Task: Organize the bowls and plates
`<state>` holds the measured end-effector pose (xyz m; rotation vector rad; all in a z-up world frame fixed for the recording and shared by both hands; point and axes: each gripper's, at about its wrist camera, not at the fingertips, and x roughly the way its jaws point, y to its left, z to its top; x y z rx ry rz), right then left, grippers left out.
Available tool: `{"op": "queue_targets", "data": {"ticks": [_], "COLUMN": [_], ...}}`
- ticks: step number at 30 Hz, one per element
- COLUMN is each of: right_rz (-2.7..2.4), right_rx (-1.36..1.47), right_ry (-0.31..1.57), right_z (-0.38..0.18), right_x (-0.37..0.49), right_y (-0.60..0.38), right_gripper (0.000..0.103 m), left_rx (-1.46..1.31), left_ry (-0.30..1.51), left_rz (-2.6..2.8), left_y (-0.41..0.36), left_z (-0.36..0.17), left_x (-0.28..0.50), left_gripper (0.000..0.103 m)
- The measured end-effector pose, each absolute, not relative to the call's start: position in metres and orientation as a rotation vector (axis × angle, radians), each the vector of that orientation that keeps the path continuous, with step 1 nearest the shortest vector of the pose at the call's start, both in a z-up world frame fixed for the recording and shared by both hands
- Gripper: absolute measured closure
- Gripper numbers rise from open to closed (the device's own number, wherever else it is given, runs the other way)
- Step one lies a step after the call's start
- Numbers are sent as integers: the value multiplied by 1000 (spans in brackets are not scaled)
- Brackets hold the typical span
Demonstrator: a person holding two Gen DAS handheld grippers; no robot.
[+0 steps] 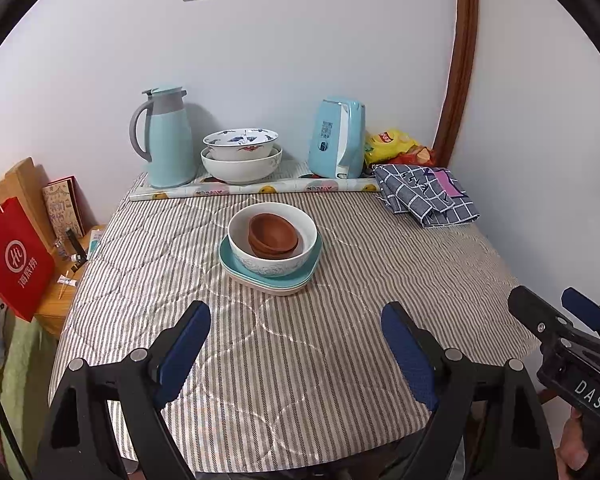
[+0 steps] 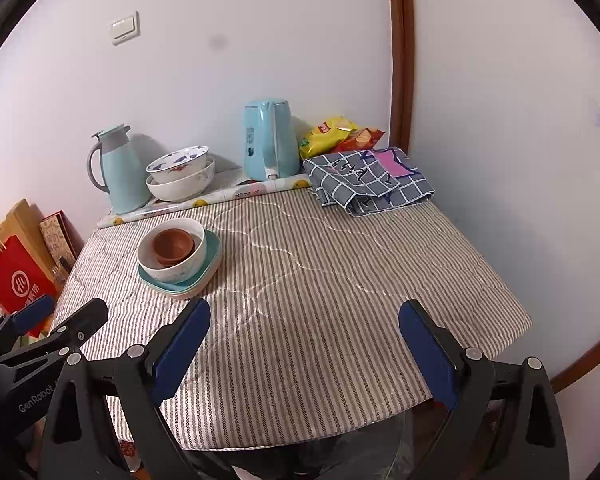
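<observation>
A: What stands at the left?
B: A red bag [image 1: 16, 258], then a thermos [image 1: 166, 136] by the wall, beside two nested patterned bowls [image 1: 241, 156].

A: And mid-table?
B: Brown bowls [image 1: 275, 234] sit inside a white bowl [image 1: 272, 240], itself on stacked plates [image 1: 270, 276] on the striped cloth [image 1: 300, 352].

A: Further right?
B: A kettle [image 1: 338, 140], snack bags [image 1: 392, 144] and a folded checked cloth [image 1: 426, 192].

A: The tongs?
B: The left gripper [image 1: 296, 320] and the right gripper [image 2: 304, 322] both gape wide, holding nothing, near the table's front edge.
</observation>
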<state>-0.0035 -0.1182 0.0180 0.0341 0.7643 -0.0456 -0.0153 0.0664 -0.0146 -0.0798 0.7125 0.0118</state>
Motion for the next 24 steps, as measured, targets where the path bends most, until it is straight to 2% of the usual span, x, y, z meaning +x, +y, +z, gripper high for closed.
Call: {"op": "queue_targets", "data": {"ticks": [24], "right_rz": [-51], "right_rx": [19], "right_ry": [764], "right_z": [18], "right_x": [-5], "right_y": [-110], "right_gripper": [9], "left_rx": [-90], "left_ry": [703], "left_rz": [16], "left_y": [72], "left_z": [-12], "left_x": [-18], "left_gripper": [16]}}
